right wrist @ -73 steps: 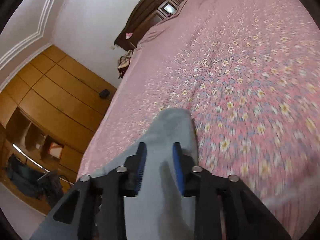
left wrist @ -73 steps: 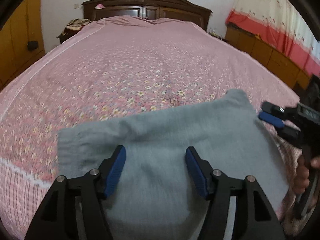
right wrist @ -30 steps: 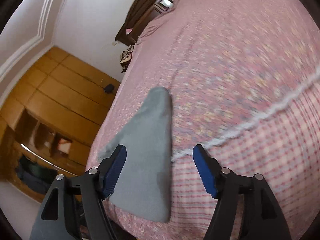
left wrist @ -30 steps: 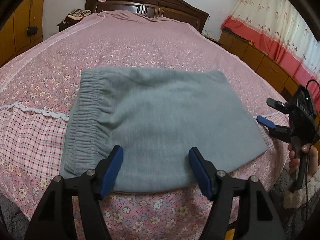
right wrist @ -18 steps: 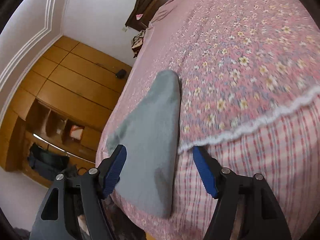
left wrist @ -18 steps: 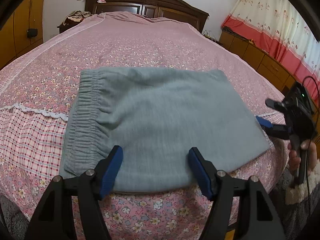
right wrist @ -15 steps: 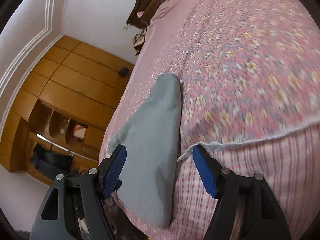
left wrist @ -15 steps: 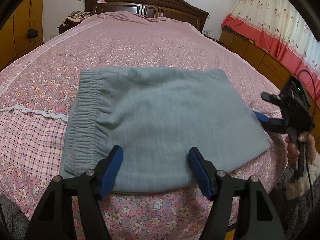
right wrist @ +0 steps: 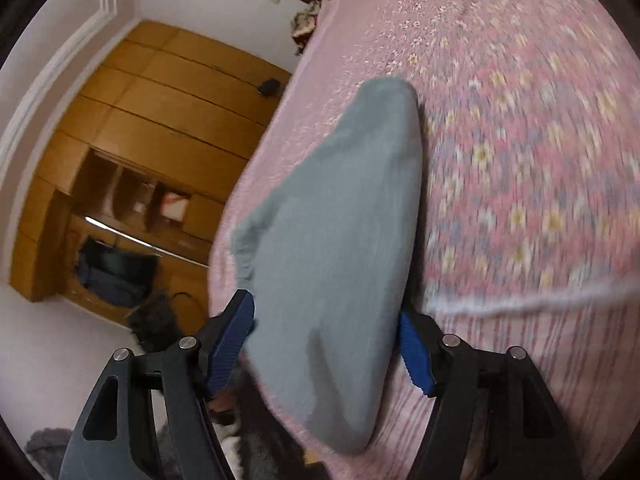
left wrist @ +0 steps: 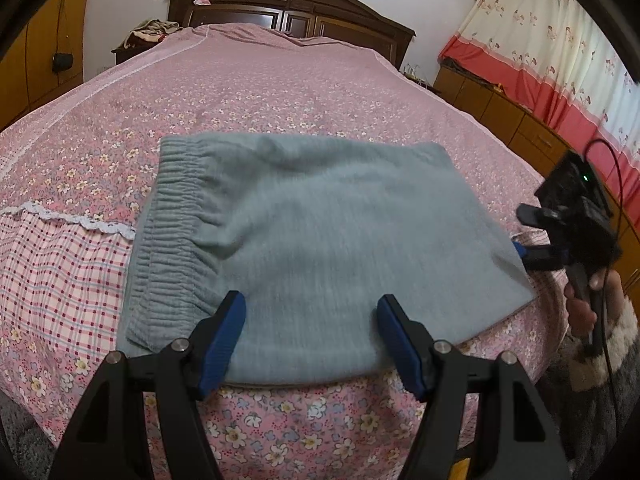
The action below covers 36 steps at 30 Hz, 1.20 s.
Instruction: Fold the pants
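Observation:
The grey pants (left wrist: 320, 240) lie folded into a flat rectangle near the front edge of the pink floral bed (left wrist: 260, 92), with the gathered elastic waistband (left wrist: 172, 224) on the left. My left gripper (left wrist: 312, 336) is open and empty, just above the pants' front edge. My right gripper (left wrist: 528, 240) is at the pants' right edge, jaws apart. In the right wrist view the right gripper (right wrist: 328, 340) is open, with the pants' edge (right wrist: 340, 240) lying between its fingers, one above and one below the cloth.
A dark wooden headboard (left wrist: 288, 4) stands at the far end of the bed. Wooden cabinets and red-and-cream curtains (left wrist: 560, 60) line the right side. A wooden wardrobe (right wrist: 140, 140) with open shelves stands on the left. A plaid sheet section (left wrist: 52, 272) covers the bed's front left.
The right gripper has moved in toward the pants' right edge, so the cloth now lies between its open fingers. The left gripper has hardly moved and stays open.

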{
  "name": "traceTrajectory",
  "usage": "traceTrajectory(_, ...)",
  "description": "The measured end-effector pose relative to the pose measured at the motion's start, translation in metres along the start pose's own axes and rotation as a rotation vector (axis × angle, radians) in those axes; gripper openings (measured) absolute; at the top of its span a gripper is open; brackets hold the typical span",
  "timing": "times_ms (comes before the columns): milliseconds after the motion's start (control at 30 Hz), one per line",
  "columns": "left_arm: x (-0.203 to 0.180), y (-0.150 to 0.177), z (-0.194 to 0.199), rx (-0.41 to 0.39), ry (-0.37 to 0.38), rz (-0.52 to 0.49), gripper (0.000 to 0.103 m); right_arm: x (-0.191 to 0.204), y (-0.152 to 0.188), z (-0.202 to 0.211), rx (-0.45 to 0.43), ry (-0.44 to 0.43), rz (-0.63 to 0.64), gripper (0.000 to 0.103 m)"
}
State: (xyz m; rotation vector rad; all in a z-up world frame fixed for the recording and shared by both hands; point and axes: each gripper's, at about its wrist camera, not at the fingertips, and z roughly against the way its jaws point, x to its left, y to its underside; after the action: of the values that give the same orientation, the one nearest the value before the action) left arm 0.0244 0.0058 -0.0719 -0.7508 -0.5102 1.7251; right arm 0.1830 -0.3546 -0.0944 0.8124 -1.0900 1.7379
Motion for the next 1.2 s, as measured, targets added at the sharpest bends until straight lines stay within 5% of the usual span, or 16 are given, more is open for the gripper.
traceTrajectory(67, -0.002, 0.002, -0.001, -0.001, -0.007, -0.004, 0.072, -0.016, -0.006, -0.002, -0.042, -0.072, -0.069, 0.067)
traceTrajectory(167, -0.003, 0.001, -0.001, 0.01, -0.009, 0.009, 0.072, -0.037, -0.016, -0.007, -0.068, -0.147, -0.167, 0.046)
traceTrajectory(233, -0.002, -0.002, -0.001, 0.011, 0.002, 0.032, 0.072, -0.039, -0.018, -0.014, -0.053, -0.102, -0.176, 0.029)
traceTrajectory(400, 0.003, -0.005, -0.001, 0.016, 0.023, 0.076, 0.073, -0.03, -0.017, -0.018, -0.109, -0.008, -0.203, 0.011)
traceTrajectory(533, 0.0, -0.007, 0.003, 0.023, 0.025, 0.073, 0.072, -0.005, -0.02, -0.022, -0.157, 0.103, -0.154, 0.01)
traceTrajectory(833, 0.023, -0.013, 0.034, -0.036, 0.06, 0.16, 0.072, 0.031, -0.033, -0.025, -0.185, 0.172, -0.132, 0.01)
traceTrajectory(1200, 0.06, -0.016, 0.072, -0.081, -0.041, 0.133, 0.072, 0.077, -0.038, -0.037, -0.248, 0.266, -0.159, 0.01)
